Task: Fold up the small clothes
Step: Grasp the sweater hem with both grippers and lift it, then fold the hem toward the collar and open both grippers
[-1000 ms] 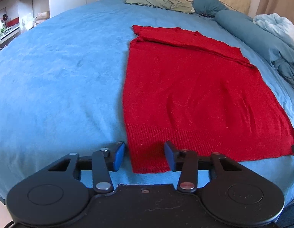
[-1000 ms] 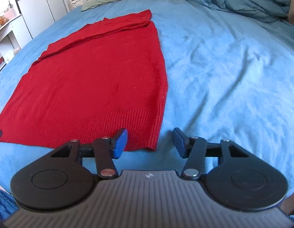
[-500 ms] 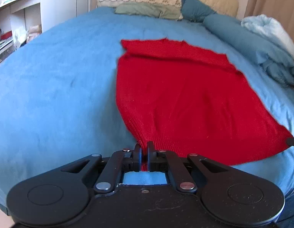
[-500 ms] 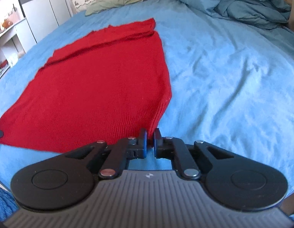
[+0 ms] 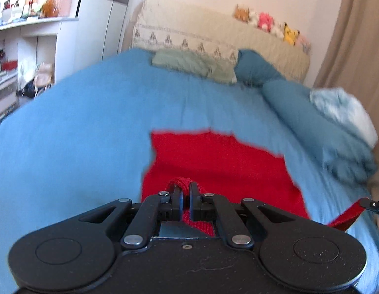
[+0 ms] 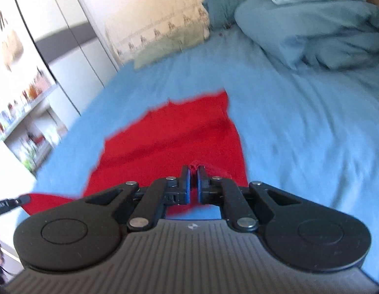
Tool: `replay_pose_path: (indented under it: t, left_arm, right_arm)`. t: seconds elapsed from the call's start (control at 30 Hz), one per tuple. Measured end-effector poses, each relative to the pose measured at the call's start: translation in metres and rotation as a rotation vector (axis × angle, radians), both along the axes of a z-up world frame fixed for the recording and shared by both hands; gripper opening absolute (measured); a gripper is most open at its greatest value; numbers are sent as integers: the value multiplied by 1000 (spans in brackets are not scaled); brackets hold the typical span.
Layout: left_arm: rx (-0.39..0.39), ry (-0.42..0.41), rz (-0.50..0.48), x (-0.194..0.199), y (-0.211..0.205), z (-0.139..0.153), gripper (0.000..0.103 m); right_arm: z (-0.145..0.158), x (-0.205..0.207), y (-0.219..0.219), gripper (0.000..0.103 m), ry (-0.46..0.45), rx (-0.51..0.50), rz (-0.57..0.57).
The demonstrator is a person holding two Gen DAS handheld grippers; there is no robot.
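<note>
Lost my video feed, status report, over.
Left gripper and right gripper shut on red sweater hem corners, lifted. Blue bedsheet ahead, nothing blocking.

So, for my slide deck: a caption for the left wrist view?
Left gripper shut on the red sweater hem, lifted over the blue bed.

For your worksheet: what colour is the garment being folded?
Red garment; clearest in the left wrist view.

Both wrist views low, facing headboard, sharing red garment
</note>
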State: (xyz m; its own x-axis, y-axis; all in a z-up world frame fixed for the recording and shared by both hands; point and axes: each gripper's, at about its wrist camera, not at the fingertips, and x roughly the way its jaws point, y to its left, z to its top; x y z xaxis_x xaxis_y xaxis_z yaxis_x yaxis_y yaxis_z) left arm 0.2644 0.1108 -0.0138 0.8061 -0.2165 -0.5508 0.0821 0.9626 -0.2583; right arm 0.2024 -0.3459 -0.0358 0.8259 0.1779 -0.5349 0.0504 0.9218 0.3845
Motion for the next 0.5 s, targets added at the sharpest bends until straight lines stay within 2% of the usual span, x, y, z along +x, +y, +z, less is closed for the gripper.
replay_pose_path:
  t: [0.13, 0.23, 0.3, 0.37, 0.43, 0.5]
  left_arm:
    - [65, -41, 59, 101, -10, 20, 5]
    - [140, -52, 90, 187, -27, 9, 5]
    - [151, -27, 112, 245, -36, -17, 5]
    - [103, 26, 129, 295, -40, -56, 5]
    - [74, 90, 163, 326, -42, -96, 5]
    - [65, 141, 191, 344, -42, -127, 4]
  right_arm:
    - [33, 100, -4, 20, -50, -3, -20]
    - [29, 192, 0, 20, -36, -16, -45]
    - [10, 253, 4, 20, 3, -56, -67]
    - [-20, 307, 9, 20, 37, -83, -104]
    - [-59, 352, 8, 20, 86, -94, -149]
    - [-88, 376, 5, 20, 102, -72, -171]
